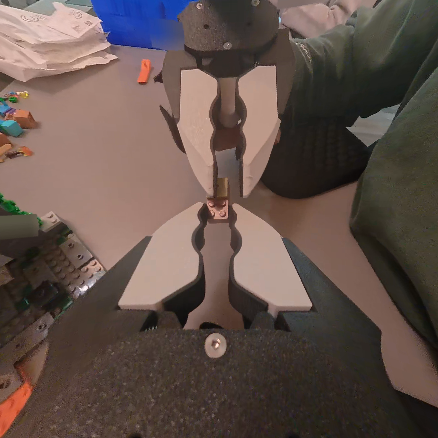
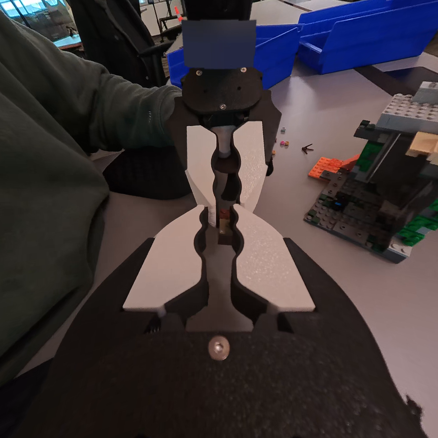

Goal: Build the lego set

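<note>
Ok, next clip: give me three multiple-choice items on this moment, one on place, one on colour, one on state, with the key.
1. Where do the two hand-held grippers meet?
A. Above the grey table, tip to tip
B. Inside a blue bin
C. On top of the model

2. What colour is the studded plate in the left hand-held gripper?
A. Bright green
B. Reddish-brown
C. Blue

3. What state is the right hand-held gripper in?
A. Wide open, empty
B. Lying on the table
C. Shut on a small piece

Key:
1 A: the left hand-held gripper and right hand-held gripper face each other over the grey table.
2 B: the studded plate shows reddish-brown.
3 C: its fingers close on an olive-tan small piece next to the plate.
</note>
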Action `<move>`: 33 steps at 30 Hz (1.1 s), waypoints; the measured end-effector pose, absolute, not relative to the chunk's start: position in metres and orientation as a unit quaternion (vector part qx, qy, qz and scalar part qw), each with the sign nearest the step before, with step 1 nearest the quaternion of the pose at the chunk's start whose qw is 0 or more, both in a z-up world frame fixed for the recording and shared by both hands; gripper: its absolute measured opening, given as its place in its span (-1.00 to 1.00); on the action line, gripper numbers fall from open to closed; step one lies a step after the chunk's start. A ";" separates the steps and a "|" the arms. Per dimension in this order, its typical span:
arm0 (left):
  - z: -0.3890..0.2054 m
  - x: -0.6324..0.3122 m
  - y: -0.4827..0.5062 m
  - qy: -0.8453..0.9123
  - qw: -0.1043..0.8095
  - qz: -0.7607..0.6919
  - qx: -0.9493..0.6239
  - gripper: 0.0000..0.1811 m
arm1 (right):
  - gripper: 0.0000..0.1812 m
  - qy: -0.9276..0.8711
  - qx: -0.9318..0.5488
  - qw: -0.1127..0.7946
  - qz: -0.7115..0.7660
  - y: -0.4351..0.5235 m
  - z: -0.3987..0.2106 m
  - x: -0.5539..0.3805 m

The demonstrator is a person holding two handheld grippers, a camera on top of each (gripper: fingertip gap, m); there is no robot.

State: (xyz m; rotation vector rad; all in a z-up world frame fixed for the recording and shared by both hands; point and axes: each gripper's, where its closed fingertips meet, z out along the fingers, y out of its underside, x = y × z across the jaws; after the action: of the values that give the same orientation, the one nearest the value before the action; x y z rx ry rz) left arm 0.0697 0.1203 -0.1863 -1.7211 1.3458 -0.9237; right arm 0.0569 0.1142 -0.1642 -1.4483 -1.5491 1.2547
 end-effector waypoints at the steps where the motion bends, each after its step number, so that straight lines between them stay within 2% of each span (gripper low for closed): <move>1: -0.187 0.071 0.122 0.526 0.373 -0.365 -0.672 -0.81 | -0.81 -0.592 -0.555 0.333 0.480 0.115 -0.165 0.057; 13: -0.198 0.065 0.132 0.519 0.361 -0.369 -0.681 -0.81 | -0.72 -0.601 -0.583 0.344 0.424 0.136 -0.181 0.063; 22: -0.201 0.064 0.131 0.522 0.361 -0.365 -0.681 -0.81 | -0.81 -0.620 -0.591 0.341 0.388 0.134 -0.194 0.059; 24: -0.194 0.064 0.133 0.512 0.377 -0.372 -0.677 -0.81 | -0.81 -0.610 -0.591 0.351 0.393 0.136 -0.190 0.058; 27: -0.176 0.050 0.148 0.477 0.408 -0.366 -0.688 -0.56 | -0.81 -0.580 -0.601 0.382 0.397 0.150 -0.181 0.062; 33: -0.145 -0.051 0.225 0.347 0.515 -0.249 -0.744 -0.50 | -0.81 -0.472 -0.653 0.446 0.391 0.204 -0.163 0.080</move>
State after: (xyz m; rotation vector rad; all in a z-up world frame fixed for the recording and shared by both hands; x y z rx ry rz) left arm -0.0512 0.2250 -0.1448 -1.7871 0.8333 -0.5988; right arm 0.0803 0.2041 -0.1629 -1.6162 -1.1681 0.9683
